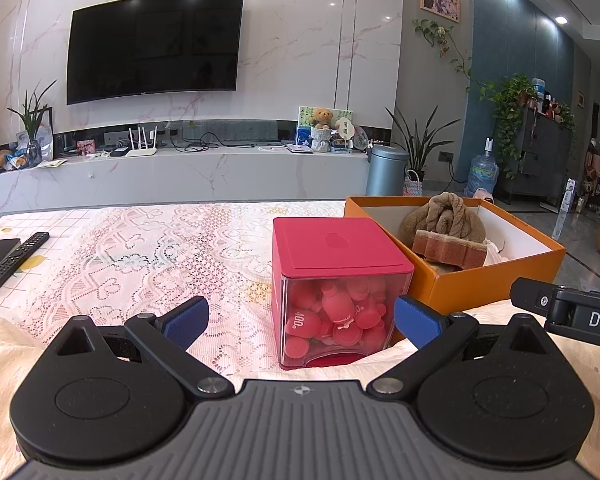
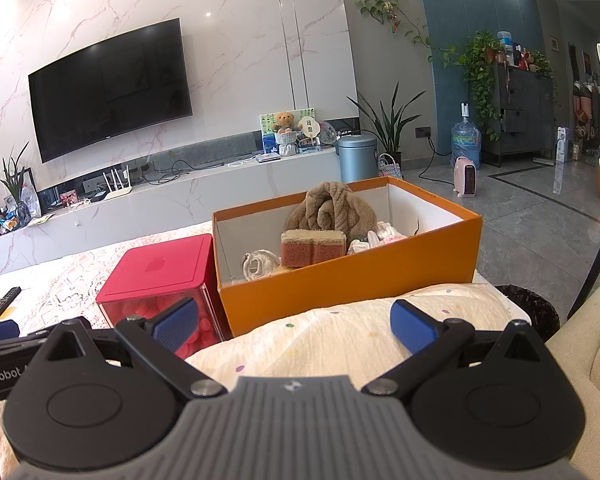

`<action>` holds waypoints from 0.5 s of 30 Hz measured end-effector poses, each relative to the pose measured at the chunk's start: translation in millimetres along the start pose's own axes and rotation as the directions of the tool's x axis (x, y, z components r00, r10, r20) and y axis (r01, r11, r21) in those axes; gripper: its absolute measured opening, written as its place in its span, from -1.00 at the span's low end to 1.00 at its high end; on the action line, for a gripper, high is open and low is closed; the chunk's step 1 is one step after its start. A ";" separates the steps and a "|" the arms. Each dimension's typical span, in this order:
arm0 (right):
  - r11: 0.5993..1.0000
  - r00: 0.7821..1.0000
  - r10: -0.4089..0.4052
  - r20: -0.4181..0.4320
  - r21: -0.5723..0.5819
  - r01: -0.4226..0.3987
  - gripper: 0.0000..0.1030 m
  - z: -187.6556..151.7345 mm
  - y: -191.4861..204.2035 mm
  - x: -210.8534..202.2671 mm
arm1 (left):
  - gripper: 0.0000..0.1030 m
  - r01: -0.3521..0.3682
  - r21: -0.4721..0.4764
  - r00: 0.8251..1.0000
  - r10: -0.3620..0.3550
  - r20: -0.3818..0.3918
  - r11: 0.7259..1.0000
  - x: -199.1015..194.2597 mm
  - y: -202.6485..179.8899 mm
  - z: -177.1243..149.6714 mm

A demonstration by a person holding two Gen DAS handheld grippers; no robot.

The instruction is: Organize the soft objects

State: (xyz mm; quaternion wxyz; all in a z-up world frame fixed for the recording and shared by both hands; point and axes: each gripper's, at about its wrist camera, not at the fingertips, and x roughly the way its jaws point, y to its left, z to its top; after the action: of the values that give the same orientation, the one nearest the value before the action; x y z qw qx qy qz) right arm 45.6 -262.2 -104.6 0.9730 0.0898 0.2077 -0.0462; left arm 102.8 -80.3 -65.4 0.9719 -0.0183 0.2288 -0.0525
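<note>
Both tongs, left tongs [image 1: 302, 318] and right tongs [image 2: 294, 326], spread wide, empty. Towel [image 2: 330, 206], sponge [image 2: 313, 247] sit in orange box [image 2: 348, 286] at table's right edge. Judgement: between placements; next, locate remaining soft item.

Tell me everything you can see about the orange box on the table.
The orange box is an open, lidless rectangular carton, apparently cardboard, orange outside and white inside. It sits upright on the lace-covered table, close beside the red container; whether they touch is unclear. Inside lie a rolled brown towel, a pink-and-tan sponge and small white soft items. A cream quilted cloth hides its front lower edge. Neither gripper touches it.
</note>
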 end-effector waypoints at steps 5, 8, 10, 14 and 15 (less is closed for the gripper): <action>1.000 1.000 0.000 0.000 0.000 0.000 0.95 -0.2 0.1 0.3 | 1.00 0.000 -0.002 1.000 0.000 0.000 1.000 0.0 0.7 -0.3; 1.000 1.000 0.000 0.000 0.000 0.000 0.95 -0.1 0.1 0.2 | 1.00 -0.001 -0.003 1.000 0.001 0.000 1.000 -0.1 1.0 -0.3; 1.000 1.000 0.001 0.000 0.000 -0.001 0.95 -0.2 0.1 0.4 | 1.00 -0.002 -0.005 1.000 0.002 0.001 1.000 -0.5 1.4 -0.4; 1.000 1.000 0.000 0.000 -0.001 0.000 0.95 -0.1 0.2 0.2 | 1.00 -0.004 -0.007 1.000 0.004 -0.001 1.000 -0.1 2.0 -0.9; 1.000 1.000 0.000 -0.001 0.000 0.000 0.95 -0.1 0.1 0.4 | 1.00 -0.005 -0.006 1.000 0.005 0.000 1.000 -0.2 1.9 -1.0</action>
State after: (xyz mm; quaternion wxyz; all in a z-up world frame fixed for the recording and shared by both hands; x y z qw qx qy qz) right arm 45.9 -262.1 -104.8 0.9729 0.0897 0.2080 -0.0460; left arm 102.4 -78.4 -66.3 0.9720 -0.0206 0.2289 -0.0494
